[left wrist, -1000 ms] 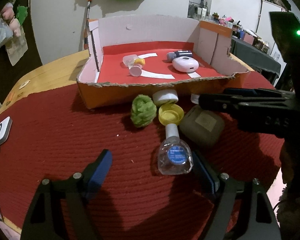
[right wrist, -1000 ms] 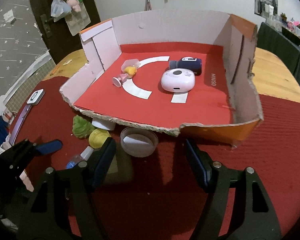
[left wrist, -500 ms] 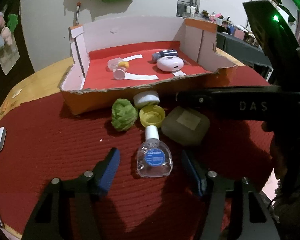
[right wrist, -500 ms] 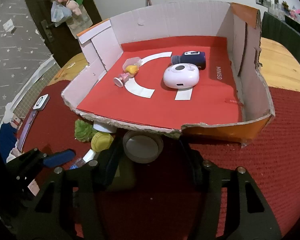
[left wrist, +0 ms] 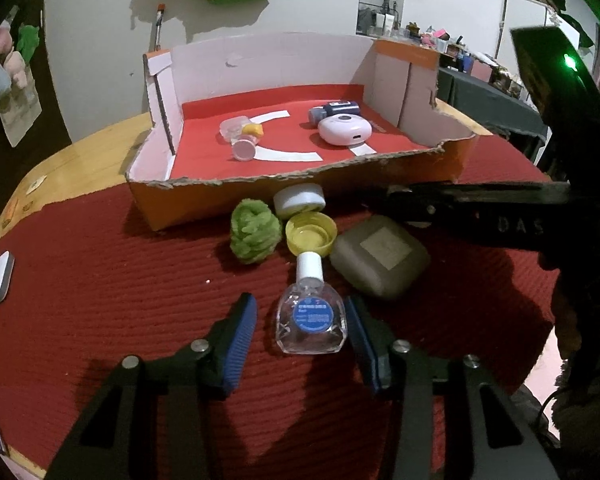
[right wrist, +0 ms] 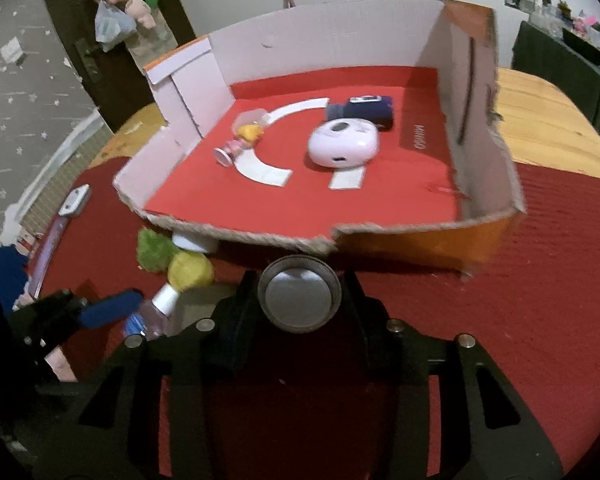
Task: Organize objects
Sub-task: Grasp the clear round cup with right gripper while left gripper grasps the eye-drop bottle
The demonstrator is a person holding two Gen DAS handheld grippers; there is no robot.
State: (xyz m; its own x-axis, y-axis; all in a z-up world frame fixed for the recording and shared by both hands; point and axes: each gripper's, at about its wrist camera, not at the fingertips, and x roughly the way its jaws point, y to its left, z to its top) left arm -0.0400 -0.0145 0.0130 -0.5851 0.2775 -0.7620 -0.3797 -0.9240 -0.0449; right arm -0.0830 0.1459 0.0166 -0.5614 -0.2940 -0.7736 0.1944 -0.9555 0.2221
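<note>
On the red mat lies a small clear bottle (left wrist: 311, 322) with a blue label and a white cap. My left gripper (left wrist: 299, 303) straddles it with its jaws closing; the right blue pad is against the bottle and the left pad still stands a little off. In the right wrist view, my right gripper (right wrist: 299, 280) has its jaws closing on a round clear lid (right wrist: 300, 300), and both fingers touch its rim, just in front of the cardboard box (right wrist: 412, 246). The right gripper's black body (left wrist: 480, 210) crosses the left wrist view and hides the lid there.
A green pompom (left wrist: 255, 231), a yellow cap (left wrist: 311, 233), a white cap (left wrist: 300, 199) and an olive case (left wrist: 380, 256) crowd the box's front wall (left wrist: 204, 200). Inside lie a white oval device (left wrist: 345, 130), a dark blue item (left wrist: 336, 109) and a small toy (left wrist: 246, 138).
Both pairs of jaws have narrowed. The left pads drew in beside the clear bottle. The right fingers slid forward and closed around the round lid.
</note>
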